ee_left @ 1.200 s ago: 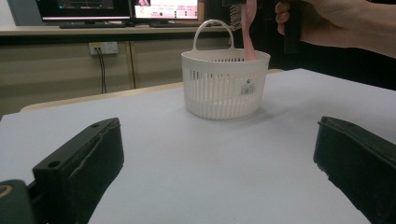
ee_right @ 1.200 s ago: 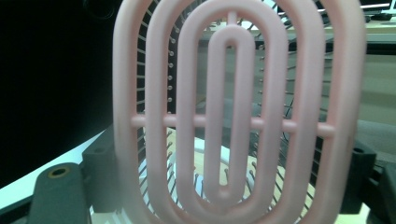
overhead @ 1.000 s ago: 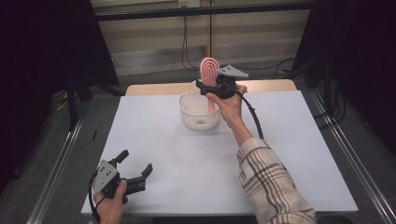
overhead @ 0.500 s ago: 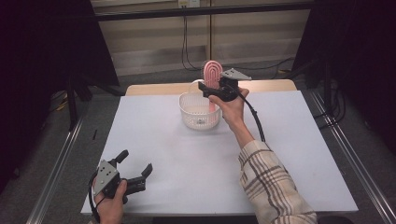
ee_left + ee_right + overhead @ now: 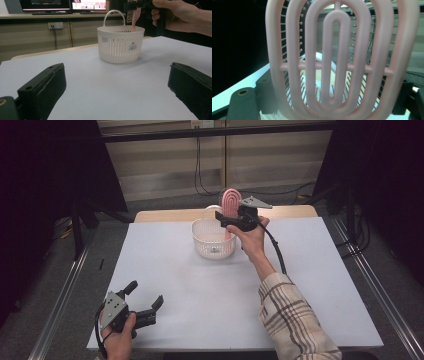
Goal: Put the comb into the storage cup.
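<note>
The right gripper (image 5: pixel 234 216) has its jaws clamped on the pink hairbrush (image 5: pixel 231 203), held upright above the white basket (image 5: pixel 213 239) at the 12 o'clock end of the surface (image 5: pixel 200 290). To finish cleanly, I would centre the handle end over the basket's opening, clear of its arched handle (image 5: pixel 114 15), lower until it rests inside, then release. The left gripper (image 5: pixel 145 307), jaws wide and empty, rests at 7 o'clock.
</note>
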Demonstrator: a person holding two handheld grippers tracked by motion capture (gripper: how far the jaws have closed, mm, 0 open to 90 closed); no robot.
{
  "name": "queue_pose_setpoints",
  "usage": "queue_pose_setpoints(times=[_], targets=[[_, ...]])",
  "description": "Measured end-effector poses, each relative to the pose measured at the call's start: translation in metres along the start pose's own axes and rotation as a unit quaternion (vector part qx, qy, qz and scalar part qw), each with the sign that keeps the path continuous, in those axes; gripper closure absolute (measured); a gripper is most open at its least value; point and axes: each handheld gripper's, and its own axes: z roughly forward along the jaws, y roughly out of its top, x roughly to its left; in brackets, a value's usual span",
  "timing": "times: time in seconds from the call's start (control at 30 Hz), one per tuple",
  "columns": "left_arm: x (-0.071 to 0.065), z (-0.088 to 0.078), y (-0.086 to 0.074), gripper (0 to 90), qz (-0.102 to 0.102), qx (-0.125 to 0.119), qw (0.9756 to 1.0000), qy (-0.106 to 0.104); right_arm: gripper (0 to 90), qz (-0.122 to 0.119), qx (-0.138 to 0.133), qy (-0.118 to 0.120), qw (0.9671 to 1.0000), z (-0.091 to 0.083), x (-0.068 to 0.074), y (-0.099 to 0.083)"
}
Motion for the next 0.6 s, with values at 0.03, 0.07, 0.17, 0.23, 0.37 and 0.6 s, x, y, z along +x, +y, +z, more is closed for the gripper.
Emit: queue_pose_setpoints(times=[0.03,0.07,0.17,0.23,0.37,0.6], targets=[[0.0,0.0,0.0,1.7,-0.002,0.0,1.0,0.0,19.0,-0.001,0.0,-0.002,1.0,0.0,0.0,-0.001],[0.0,0.001,0.0,1.7,-0.004,0.0,1.0,0.0,19.0,-0.002,-0.001,-0.002,1.0,0.0,-0.001,-0.002],[0.0,0.0,0.0,1.7,-0.001,0.001,1.0,0.0,19.0,0.002,0.004,-0.004,1.0,0.001,-0.003,-0.006],[0.0,0.0,0.0,1.7,-0.001,0.001,1.0,-0.001,19.0,0.004,0.007,-0.004,1.0,0.002,-0.004,-0.008],[0.0,0.001,0.0,1.7,-0.004,0.0,1.0,-0.003,19.0,0.002,0.01,0.0,0.9999,0.004,-0.003,-0.011],[0.0,0.001,0.0,1.7,-0.004,0.0,1.0,-0.002,18.9,0.008,0.013,-0.004,0.9999,0.004,-0.006,-0.011]])
